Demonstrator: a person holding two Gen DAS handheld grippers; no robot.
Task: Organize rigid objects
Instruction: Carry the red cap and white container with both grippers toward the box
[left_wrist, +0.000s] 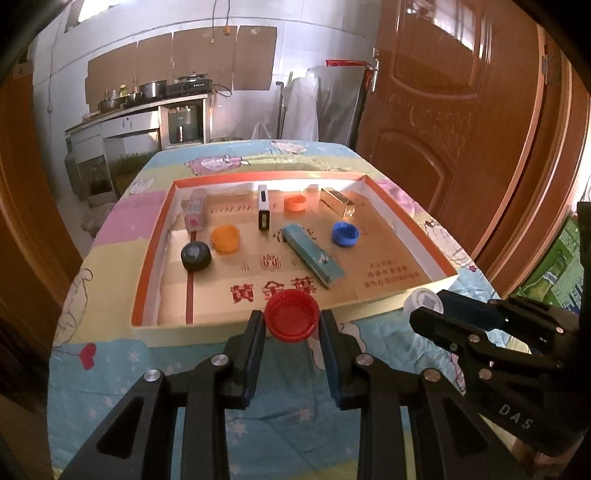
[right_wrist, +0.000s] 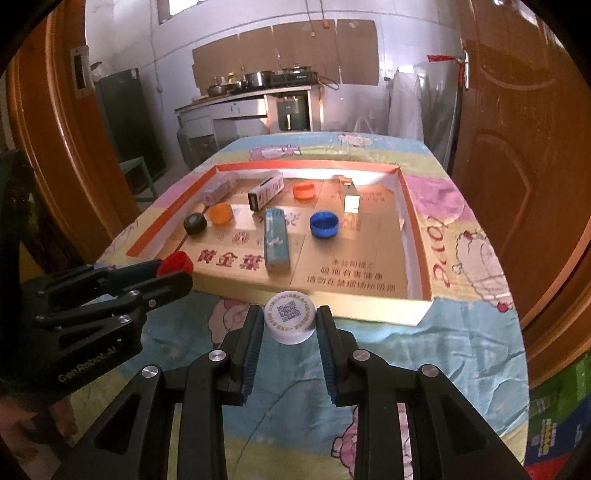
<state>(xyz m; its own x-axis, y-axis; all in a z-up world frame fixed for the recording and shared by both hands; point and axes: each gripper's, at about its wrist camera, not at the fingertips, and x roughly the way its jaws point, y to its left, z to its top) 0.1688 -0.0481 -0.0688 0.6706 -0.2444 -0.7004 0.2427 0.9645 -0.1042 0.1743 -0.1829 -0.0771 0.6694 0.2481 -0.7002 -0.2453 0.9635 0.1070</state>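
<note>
Nearest, the left gripper clamps a red cap and the right gripper clamps a white cap, both just short of the tray's near wall. Open floor lies right of the blue cap; far items blur.

six round plastic bottle caps show: one red, one white with a printed code on top, one blue, two orange, and one black. four small oblong boxes lie in the tray: one teal, one black-and-white, one shiny gold, one clear with pink print. one shallow orange-rimmed cardboard tray.
</note>
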